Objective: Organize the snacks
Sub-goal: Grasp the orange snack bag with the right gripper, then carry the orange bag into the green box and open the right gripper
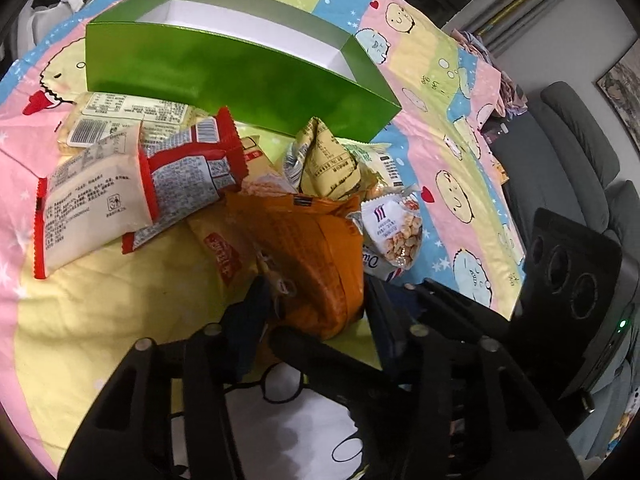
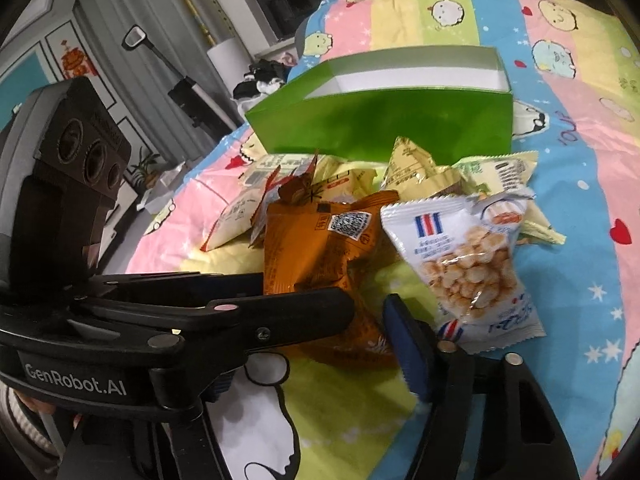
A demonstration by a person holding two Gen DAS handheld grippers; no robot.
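A heap of snack packets lies on a bed covered with a pastel cartoon sheet, just in front of an empty green box whose white inside shows.

The left gripper straddles the near end of the orange packet at the front of the heap. Its left finger pad lies against the packet's crinkled edge; the other finger stands on the packet's far side, and whether it presses cannot be told.

In the right wrist view, the right gripper is spread, with the lower corner of the same orange packet lying between its fingers. The blue pad of its right finger sits just beside a white packet of puffed balls, which leans on the orange one. The left gripper's body shows at the left edge of this view.

Behind these lie red-edged white packets to the left and yellow packets close against the box's front wall.
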